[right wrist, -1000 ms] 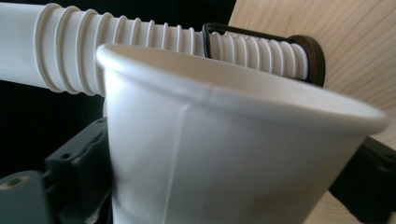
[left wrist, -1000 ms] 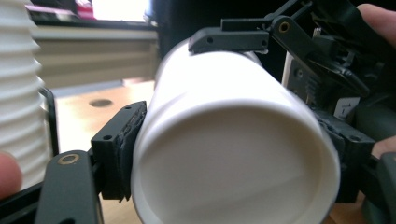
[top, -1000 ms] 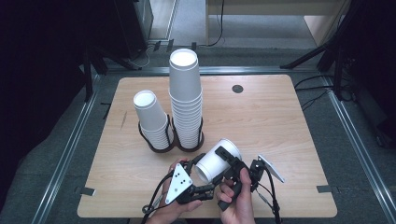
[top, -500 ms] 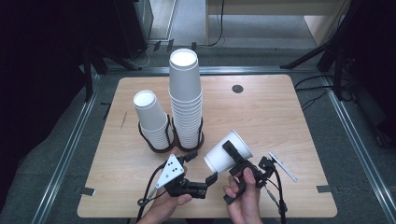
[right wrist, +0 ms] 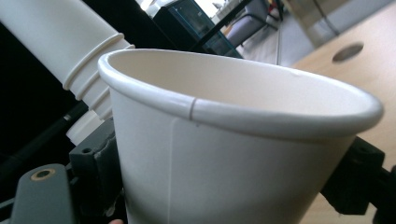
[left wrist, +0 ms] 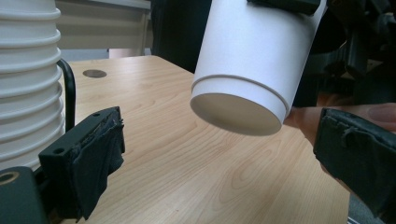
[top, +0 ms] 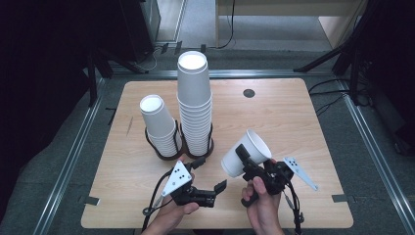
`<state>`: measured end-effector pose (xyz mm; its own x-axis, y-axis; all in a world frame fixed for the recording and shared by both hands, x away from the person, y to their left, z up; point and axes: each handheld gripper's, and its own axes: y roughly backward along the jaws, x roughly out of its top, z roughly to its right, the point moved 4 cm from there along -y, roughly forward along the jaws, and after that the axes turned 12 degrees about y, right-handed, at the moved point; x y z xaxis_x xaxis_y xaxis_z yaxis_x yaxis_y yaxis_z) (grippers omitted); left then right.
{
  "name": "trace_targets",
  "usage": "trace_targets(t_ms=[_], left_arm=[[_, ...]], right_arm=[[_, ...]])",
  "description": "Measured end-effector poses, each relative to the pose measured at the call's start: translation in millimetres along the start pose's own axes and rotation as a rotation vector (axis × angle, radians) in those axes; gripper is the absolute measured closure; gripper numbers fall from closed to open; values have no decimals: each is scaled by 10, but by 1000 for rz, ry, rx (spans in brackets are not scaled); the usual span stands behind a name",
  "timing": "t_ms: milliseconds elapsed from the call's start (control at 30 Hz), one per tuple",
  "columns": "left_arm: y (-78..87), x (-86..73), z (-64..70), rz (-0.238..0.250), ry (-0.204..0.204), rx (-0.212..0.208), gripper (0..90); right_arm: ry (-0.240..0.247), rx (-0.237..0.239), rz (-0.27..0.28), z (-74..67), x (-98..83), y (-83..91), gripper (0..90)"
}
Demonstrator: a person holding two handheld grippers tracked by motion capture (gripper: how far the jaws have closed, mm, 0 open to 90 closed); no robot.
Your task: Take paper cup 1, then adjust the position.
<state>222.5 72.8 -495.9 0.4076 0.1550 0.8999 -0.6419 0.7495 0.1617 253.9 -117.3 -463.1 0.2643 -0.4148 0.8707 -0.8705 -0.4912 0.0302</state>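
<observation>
With the right gripper (top: 243, 157) clamped on a single paper cup (top: 246, 153) held tilted above the table (top: 303, 122) and the left gripper (top: 221, 184) spread empty below it, the cup seems freshly separated; next it needs carrying to the short stack (top: 159, 125).

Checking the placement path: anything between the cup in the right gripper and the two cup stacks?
Nothing visible. The cup is clamped in the right gripper, lifted off the table; bare wood lies between it and the tall stack and short stack.

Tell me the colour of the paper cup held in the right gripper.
Plain white paper cup, inside and out; it shows best in the right gripper view.
</observation>
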Motion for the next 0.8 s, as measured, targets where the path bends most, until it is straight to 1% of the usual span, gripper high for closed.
trace_targets(t_ms=[33, 67, 133, 167, 233, 267, 300, 333, 367, 400, 433, 467, 533, 600, 633, 667, 700, 733, 767, 800], left_arm=[[0, 1, -3, 0, 2, 1, 23], [1, 3, -10, 0, 2, 5, 23], [1, 8, -21, 1, 6, 8, 23], [2, 8, -26, -1, 7, 9, 23], [2, 9, -35, -4, 5, 13, 23], [2, 10, -37, -3, 5, 16, 23], [2, 11, -41, -3, 6, 17, 23], [2, 12, -44, -4, 6, 18, 23], [2, 13, -46, -4, 5, 18, 23], [3, 14, -50, -3, 5, 20, 23], [4, 15, -52, -4, 7, 20, 23], [4, 15, -54, -5, 7, 20, 23], [6, 18, -60, -4, 9, 23, 23], [5, 19, -70, -4, 13, 24, 23], [5, 19, -70, -4, 13, 24, 23], [5, 18, -74, -5, 14, 25, 23], [6, 19, -78, -4, 15, 26, 23], [9, 21, -84, -5, 15, 29, 23], [9, 21, -84, -5, 15, 29, 23], [11, 23, -86, -5, 15, 30, 23]], right_arm=[[33, -6, 4, -11, 10, 0, 154], [56, -8, 6, -18, 17, -1, 154], [118, 8, 10, -39, 34, -4, 154], [144, 9, 10, -43, 35, -7, 154], [213, -4, 6, -44, 37, -18, 154], [251, 5, 9, -42, 34, -34, 153], [251, 5, 9, -42, 34, -34, 153], [273, 10, 23, -38, 31, -40, 153], [326, -2, 53, -13, 30, -56, 153], [326, -2, 53, -13, 30, -56, 153], [347, -9, 69, 6, 37, -67, 153], [389, -30, 89, 48, 56, -77, 153], [398, -33, 97, 62, 65, -81, 153], [445, -52, 118, 115, 100, -84, 153], [445, -52, 118, 115, 100, -84, 153], [474, -65, 123, 139, 118, -94, 153], [474, -65, 123, 139, 118, -94, 153], [499, -75, 124, 158, 124, -105, 153], [499, -75, 124, 158, 124, -105, 153], [522, -88, 123, 172, 122, -116, 153]])
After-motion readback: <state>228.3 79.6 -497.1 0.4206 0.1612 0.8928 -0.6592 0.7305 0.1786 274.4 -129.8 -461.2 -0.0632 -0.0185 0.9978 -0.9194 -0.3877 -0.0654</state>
